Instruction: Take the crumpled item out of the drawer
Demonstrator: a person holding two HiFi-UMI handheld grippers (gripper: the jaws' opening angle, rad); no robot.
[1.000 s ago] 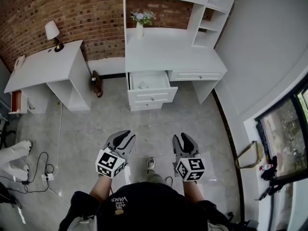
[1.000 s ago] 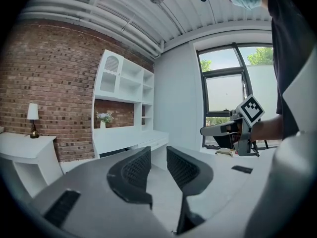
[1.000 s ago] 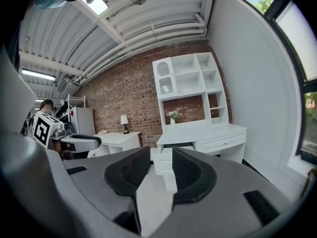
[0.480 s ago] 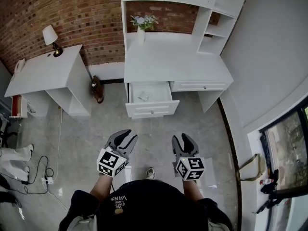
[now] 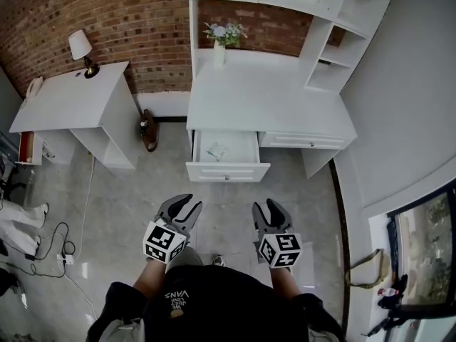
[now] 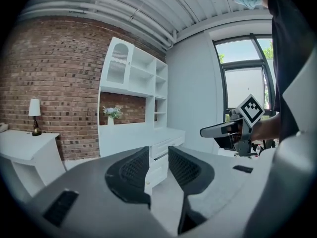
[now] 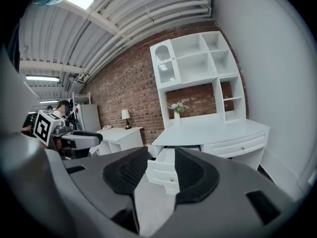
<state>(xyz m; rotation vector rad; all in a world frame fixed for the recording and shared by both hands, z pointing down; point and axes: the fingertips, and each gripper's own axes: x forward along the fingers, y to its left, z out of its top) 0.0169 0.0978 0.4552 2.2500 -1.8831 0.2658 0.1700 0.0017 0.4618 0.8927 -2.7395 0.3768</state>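
Note:
The white desk [image 5: 271, 98] stands ahead against the brick wall, and its left drawer [image 5: 228, 171] is pulled out. A small pale crumpled item [image 5: 216, 150] lies inside. Both grippers hover over the floor, well short of the drawer. My left gripper [image 5: 187, 204] is open with nothing between its jaws, which have widened in the last second. My right gripper [image 5: 269, 206] is open too, empty and just widened. The drawer front [image 7: 166, 170] shows between the right gripper's [image 7: 162, 157] jaws. It also shows as the drawer [image 6: 159, 158] between the left gripper's [image 6: 158, 155] jaws.
A second white desk [image 5: 71, 112] with a lamp [image 5: 80, 48] stands at the left. A brown object [image 5: 147, 128] leans at the wall between the desks. Cables [image 5: 64, 255] trail on the floor at left. A flower vase [image 5: 221, 41] sits on the main desk under shelves [image 5: 342, 20].
The desk and open drawer have come nearer and lower in the head view. Both grippers stay level in front of me, their jaws spread a little wider.

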